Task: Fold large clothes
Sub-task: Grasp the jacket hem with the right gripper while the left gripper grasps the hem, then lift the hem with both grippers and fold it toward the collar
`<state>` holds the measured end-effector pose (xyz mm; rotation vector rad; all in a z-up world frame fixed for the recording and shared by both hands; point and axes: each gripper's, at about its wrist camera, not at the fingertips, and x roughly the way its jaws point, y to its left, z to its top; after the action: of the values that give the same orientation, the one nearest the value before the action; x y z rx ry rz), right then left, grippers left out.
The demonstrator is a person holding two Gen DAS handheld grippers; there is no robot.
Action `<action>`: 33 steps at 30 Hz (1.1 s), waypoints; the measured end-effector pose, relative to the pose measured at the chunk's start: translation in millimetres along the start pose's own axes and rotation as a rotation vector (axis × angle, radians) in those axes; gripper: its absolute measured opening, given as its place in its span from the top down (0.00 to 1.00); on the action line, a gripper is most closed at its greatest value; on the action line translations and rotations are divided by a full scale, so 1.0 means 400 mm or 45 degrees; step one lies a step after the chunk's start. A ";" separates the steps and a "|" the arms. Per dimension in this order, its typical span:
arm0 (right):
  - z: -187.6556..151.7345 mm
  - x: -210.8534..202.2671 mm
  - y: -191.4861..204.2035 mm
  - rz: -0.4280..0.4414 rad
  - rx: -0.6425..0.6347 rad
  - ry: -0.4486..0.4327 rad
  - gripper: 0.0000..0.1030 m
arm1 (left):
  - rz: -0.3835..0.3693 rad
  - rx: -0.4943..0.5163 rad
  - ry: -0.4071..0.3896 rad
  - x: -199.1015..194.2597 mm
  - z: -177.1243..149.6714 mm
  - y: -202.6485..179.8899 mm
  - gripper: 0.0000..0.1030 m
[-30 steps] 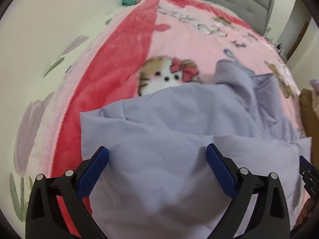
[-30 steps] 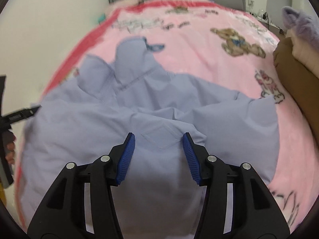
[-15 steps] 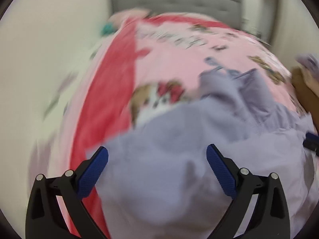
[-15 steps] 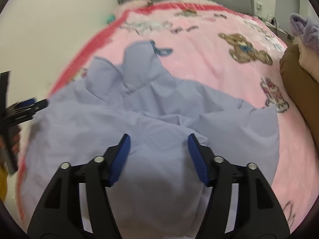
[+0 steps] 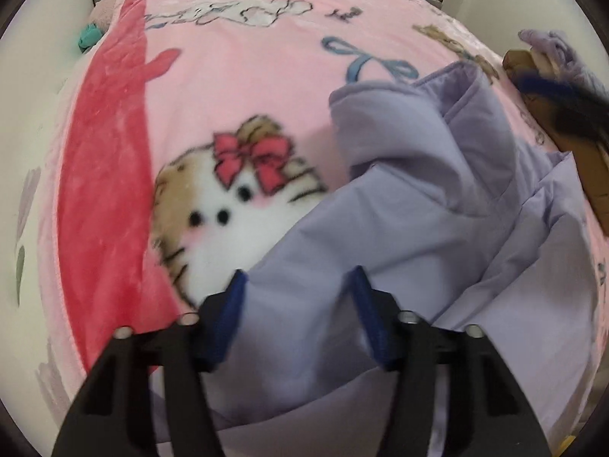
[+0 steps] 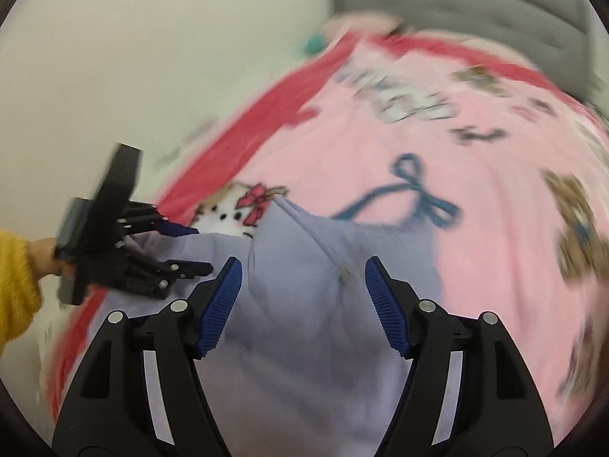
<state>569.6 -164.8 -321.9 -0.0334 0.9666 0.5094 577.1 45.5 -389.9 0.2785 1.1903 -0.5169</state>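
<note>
Fabric, a lilac shirt (image 5: 418,228), lies crumpled on a pink blanket (image 5: 247,87) that covers the bed. The blanket carries a cartoon kitten (image 5: 224,205) with a red bow, and this kitten serves as the landmark. The shirt sits just to the right of the kitten and overlaps its lower right edge; the collar end rises in a fold above and to the right of the kitten, near a blue ribbon print (image 5: 365,61).

The left hand-held gripper (image 5: 297,316) points down at the shirt just below and right of the kitten. Its jaws are closing, with shirt cloth lying between the blue pads (image 5: 224,323), but the pads do not yet press on it. In the right wrist view the same gripper (image 6: 190,247) shows at the left, held by a hand (image 6: 45,259) with a yellow sleeve (image 6: 15,278), its tips at the shirt edge just below the kitten.

The right hand-held gripper (image 6: 302,304) hovers over the shirt, below and right of the kitten. Its jaws are opening and stand apart, with nothing clamped; a raised fold of the shirt (image 6: 304,259) lies beyond them. That view is blurred.

A red border (image 5: 102,175) of the blanket runs left of the kitten, and a grey headboard (image 6: 456,19) stands far beyond it.
</note>
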 end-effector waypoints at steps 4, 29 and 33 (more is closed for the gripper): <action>0.129 0.155 0.064 -0.076 -0.189 0.258 0.45 | -0.051 0.004 -0.002 -0.004 -0.017 -0.004 0.51; 0.097 0.341 -0.037 -0.054 0.304 0.404 0.91 | -0.037 -0.047 -0.112 -0.020 -0.102 -0.009 0.80; 0.097 0.324 -0.046 0.042 0.349 0.361 0.85 | -0.029 -0.041 -0.109 -0.026 -0.103 -0.009 0.80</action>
<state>667.2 -119.7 -406.0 0.1610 1.3101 0.4045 539.1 64.4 -394.5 0.2134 1.1188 -0.5240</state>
